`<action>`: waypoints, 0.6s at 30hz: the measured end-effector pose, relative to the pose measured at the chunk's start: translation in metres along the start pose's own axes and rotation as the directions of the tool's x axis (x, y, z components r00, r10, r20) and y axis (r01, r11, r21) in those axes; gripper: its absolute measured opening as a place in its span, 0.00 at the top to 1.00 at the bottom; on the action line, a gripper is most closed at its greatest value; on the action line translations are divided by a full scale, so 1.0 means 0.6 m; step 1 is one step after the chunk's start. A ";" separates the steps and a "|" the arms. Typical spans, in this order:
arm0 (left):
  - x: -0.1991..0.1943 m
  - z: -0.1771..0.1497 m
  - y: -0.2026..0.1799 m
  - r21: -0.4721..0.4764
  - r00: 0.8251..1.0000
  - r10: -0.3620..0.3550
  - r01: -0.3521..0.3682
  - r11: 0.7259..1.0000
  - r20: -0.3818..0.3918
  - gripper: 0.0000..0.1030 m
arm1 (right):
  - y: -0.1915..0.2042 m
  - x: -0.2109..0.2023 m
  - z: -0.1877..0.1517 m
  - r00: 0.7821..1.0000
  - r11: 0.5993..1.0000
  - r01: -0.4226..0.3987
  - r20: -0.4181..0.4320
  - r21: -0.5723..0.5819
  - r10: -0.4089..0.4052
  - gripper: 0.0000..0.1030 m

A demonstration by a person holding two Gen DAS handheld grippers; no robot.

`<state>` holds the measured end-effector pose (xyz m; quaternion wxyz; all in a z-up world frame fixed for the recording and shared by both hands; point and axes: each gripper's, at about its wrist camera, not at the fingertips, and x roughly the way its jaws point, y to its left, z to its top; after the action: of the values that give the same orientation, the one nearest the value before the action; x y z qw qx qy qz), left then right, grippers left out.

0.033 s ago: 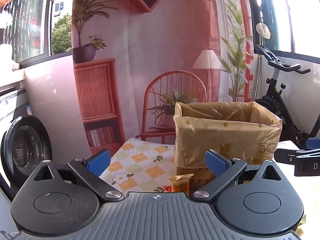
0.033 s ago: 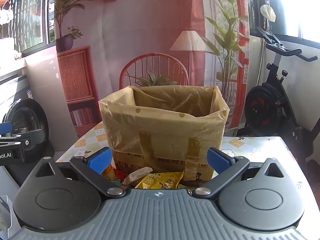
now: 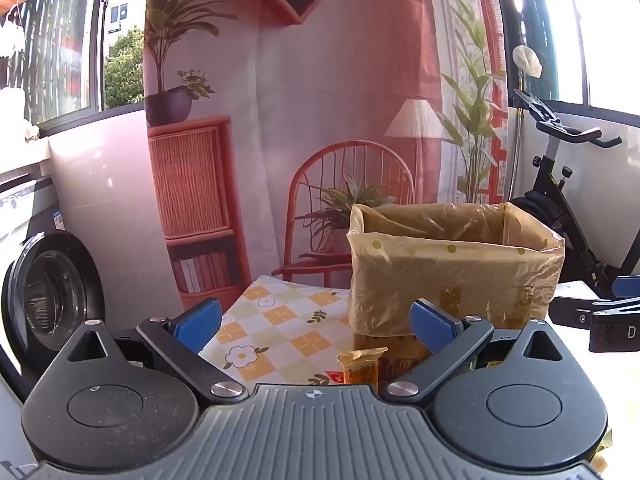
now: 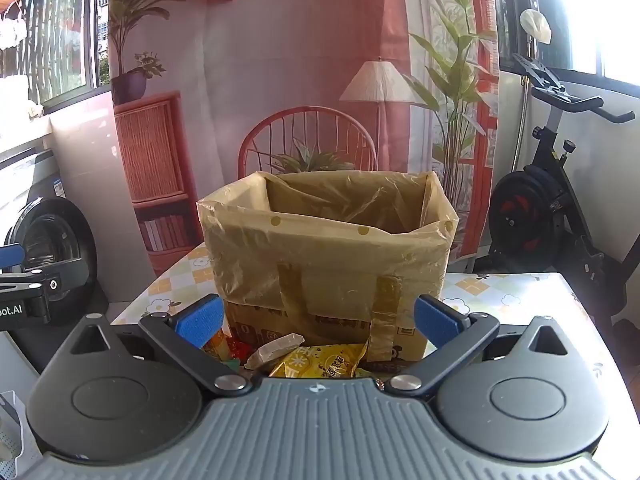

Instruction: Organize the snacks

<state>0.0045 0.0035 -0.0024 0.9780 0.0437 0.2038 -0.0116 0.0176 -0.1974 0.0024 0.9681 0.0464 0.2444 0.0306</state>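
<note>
My left gripper (image 3: 316, 322) is wide open and holds nothing. My right gripper (image 4: 318, 320) is wide open too, and it is empty.

Just past the left one, a small orange snack (image 3: 360, 368) stands up on the table (image 3: 276, 320). It is close in front of the box (image 3: 452, 276). Just past the right one lies a heap of snacks. There is a yellow bag (image 4: 324, 364), a pale wrapped bar (image 4: 274, 350) leaning on it, and a red and orange pack (image 4: 228, 348) to the left. They all sit right at the foot of the box.

The box stands on the checked, flowery cloth. It has a yellow plastic liner (image 4: 328, 216) folded over its rim. I cannot see the bottom inside.

Behind the table hangs a backdrop (image 4: 288, 60) showing a painted room. A washer (image 3: 48, 296) is at the left and an exercise bike (image 4: 552, 200) at the right.
</note>
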 end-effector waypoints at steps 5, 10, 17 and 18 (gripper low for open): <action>-0.005 0.002 0.000 0.003 1.000 0.017 -0.017 1.000 0.012 0.05 | 0.000 -0.002 0.000 1.000 1.000 -0.002 0.001 -0.002 0.002 0.00; -0.009 0.000 -0.005 0.002 1.000 0.022 -0.022 1.000 0.012 0.05 | 0.003 -0.001 0.001 1.000 1.000 0.001 -0.004 -0.003 -0.001 0.00; -0.007 0.000 -0.003 -0.003 1.000 0.024 -0.024 1.000 -0.007 0.05 | -0.004 0.002 -0.004 1.000 1.000 -0.001 -0.007 -0.001 0.001 0.00; -0.007 0.000 -0.003 -0.003 1.000 0.024 -0.024 1.000 -0.010 0.05 | -0.004 0.000 -0.006 1.000 1.000 -0.002 -0.007 -0.001 0.002 0.00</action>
<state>0.0008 0.0016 -0.0007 0.9771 0.0447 0.2080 0.0007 0.0160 -0.1992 -0.0009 0.9672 0.0462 0.2476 0.0320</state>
